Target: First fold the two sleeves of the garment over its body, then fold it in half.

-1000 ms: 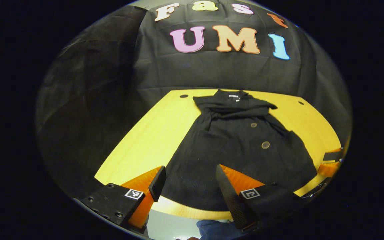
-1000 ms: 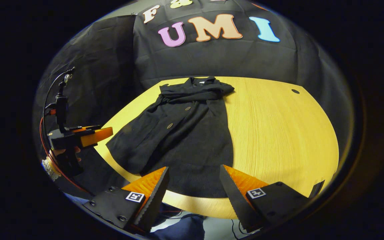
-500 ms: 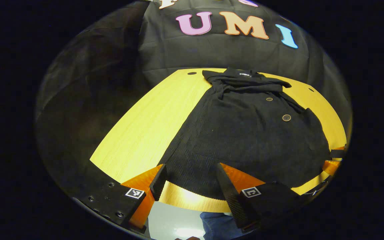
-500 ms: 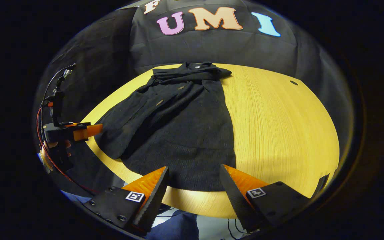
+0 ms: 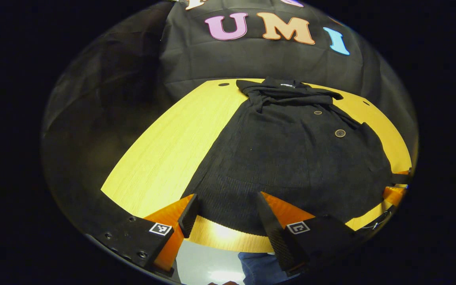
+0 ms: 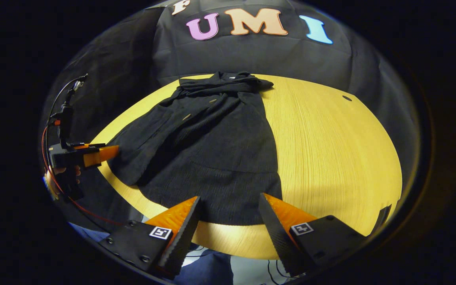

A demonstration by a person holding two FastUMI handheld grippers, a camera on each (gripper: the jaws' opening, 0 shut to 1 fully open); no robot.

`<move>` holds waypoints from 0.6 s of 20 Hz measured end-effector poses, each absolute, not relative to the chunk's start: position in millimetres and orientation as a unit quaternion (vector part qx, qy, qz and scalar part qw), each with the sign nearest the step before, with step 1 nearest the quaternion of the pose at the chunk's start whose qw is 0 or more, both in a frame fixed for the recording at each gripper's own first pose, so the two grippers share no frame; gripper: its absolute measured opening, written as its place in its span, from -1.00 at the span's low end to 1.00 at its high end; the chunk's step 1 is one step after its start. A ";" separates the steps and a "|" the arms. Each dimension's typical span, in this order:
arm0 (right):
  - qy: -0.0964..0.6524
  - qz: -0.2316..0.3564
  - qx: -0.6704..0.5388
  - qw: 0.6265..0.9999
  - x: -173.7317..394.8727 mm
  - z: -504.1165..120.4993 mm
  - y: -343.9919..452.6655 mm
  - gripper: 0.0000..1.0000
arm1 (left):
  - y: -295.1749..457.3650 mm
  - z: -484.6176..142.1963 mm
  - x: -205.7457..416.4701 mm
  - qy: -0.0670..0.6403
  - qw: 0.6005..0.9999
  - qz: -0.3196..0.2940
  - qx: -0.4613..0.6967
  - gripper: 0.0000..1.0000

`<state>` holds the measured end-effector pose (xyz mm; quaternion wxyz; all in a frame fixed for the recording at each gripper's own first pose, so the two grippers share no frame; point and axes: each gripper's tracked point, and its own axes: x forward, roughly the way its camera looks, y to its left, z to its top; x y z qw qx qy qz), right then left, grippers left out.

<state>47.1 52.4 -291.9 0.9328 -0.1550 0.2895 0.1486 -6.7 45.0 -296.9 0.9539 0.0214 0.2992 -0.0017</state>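
A black buttoned garment lies flat on the yellow table, collar at the far edge, both sleeves lying across its upper body, hem toward me. In the right gripper view the same garment spreads over the table's left half. My left gripper hovers open just above the hem's left part at the near table edge, nothing between its fingers. My right gripper is open too, over the hem's right part. The left gripper and the hand holding it appear at the left of the right gripper view. The right gripper peeks in at the far right of the left gripper view.
The yellow wooden table has bare surface on both sides of the garment and small dark holes near its far corners. The black cloth wall stands right behind it. A person's blue trousers show below the near edge.
Both grippers have come down and forward toward the garment's hem, so the garment looks larger. Both stay open; the garment has not moved.
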 end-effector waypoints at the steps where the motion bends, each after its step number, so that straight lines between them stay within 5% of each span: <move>1: 0.284 0.146 -0.162 0.934 47.1 -292.4 51.7 0.75 | 45.8 -298.1 -7.3 0.297 0.955 0.003 0.010 0.80; 6: 0.268 0.125 -0.143 0.944 51.2 -292.7 49.2 0.67 | 37.5 -300.2 -7.7 0.277 0.961 -0.001 -0.008 0.75; 8: 0.268 0.126 -0.139 0.945 51.6 -292.6 49.9 0.43 | 30.1 -299.9 -6.5 0.280 0.960 -0.008 -0.006 0.49; 9: 0.269 0.130 -0.137 0.944 51.4 -292.9 50.7 0.42 | 26.5 -300.1 -6.7 0.282 0.959 -0.011 -0.001 0.19; 12: 0.277 0.139 -0.118 0.943 48.9 -294.2 55.3 -0.29 | 15.7 -300.6 -5.4 0.283 0.959 -0.019 0.019 -0.41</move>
